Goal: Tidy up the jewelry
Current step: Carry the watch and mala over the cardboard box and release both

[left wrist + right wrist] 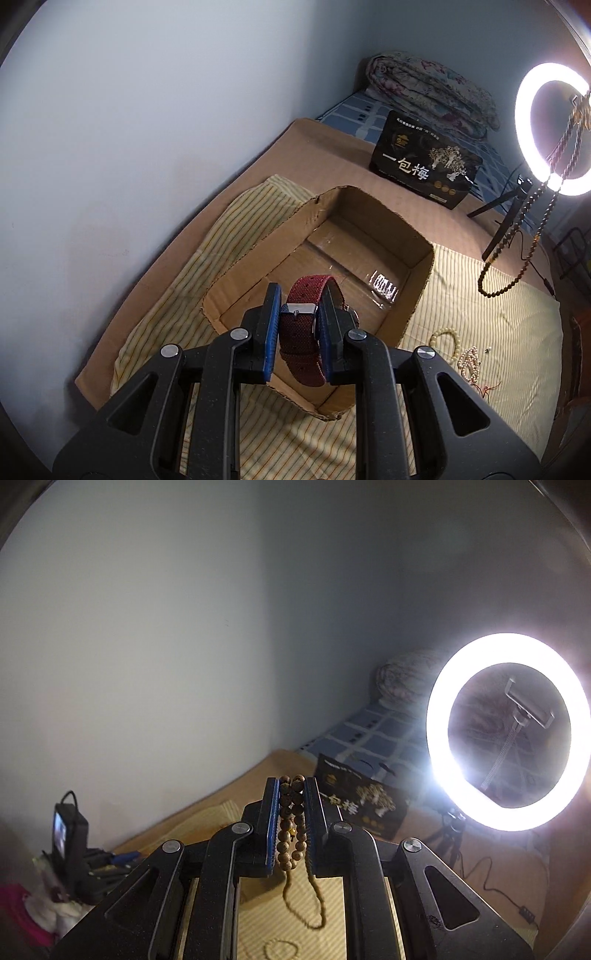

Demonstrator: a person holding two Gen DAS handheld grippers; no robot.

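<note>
1. Pale blue-grey walls met in a corner behind a bed [332, 155] covered by a brown sheet, with a yellow striped cloth [476, 295] spread on top.
2. An open cardboard box [236, 266] sat on the striped cloth; its bottom showed only clear tape.
3. Left hand-held gripper [301, 299]: jaws nearly closed, clamped on a dark red woven watch strap [299, 339] at its metal buckle. The strap hung over the near part of the box, above its opening.
4. Right hand-held gripper [292, 794]: jaws almost fully closed, gripping a string of brown wooden beads [288, 834]. The loose loop dangled below the pads, clear of the cloth. In the left wrist view the same string [532, 243] hung in front of the ring light.
5. A cream bead bracelet [448, 341] and a pearly strand [469, 363] lay on the cloth just right of the box.
6. A lit ring light [443, 686] on a small tripod stood at the right; a black packet with gold print [424, 166] stood behind the box.
7. A folded floral quilt [428, 88] lay at the far end of the bed.
</note>
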